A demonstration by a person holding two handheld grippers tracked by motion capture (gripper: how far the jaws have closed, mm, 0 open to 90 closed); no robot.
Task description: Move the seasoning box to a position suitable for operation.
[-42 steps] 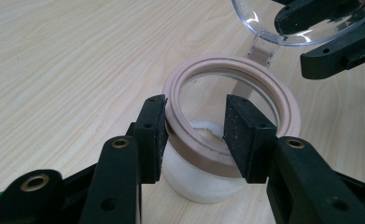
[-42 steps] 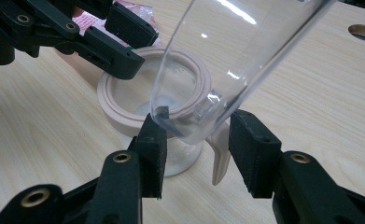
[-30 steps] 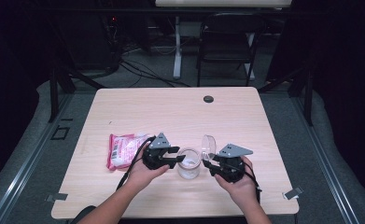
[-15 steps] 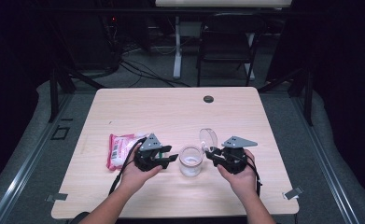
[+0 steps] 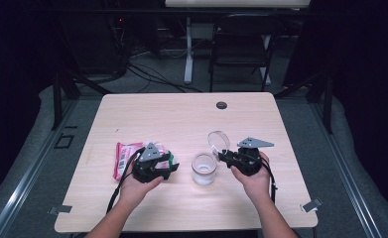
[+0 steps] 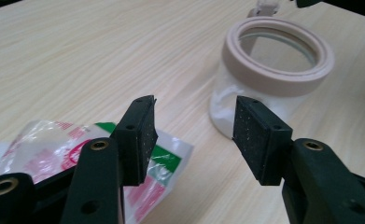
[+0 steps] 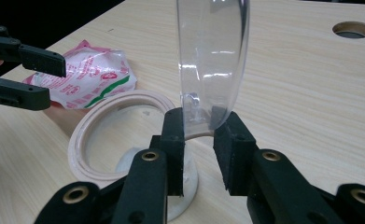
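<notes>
A clear glass jar [image 5: 204,168] with a beige rim [image 6: 245,51] stands open on the table near the front edge. Its clear hinged lid [image 5: 218,140] is tipped up on the far right side. My right gripper [image 5: 224,156] comes at it from the right. Its jaws have just been closing, and the lid's lower edge [image 7: 213,56] sits between the pads of this gripper [image 7: 199,140]. My left gripper [image 5: 174,166] is left of the jar, above a pink and white packet [image 5: 124,156]. Its jaws have just been opening, and this gripper [image 6: 194,135] has nothing between its pads.
The packet [image 6: 54,154] lies flat under the left gripper's jaws. A round cable hole [image 5: 222,105] sits near the table's far edge. A dark chair [image 5: 241,44] and a desk leg stand on the floor beyond the table.
The left gripper has drawn back leftward from the jar and stands over the packet with wider jaws. The right gripper has shifted slightly farther up the table and narrowed its jaws on the lid.
</notes>
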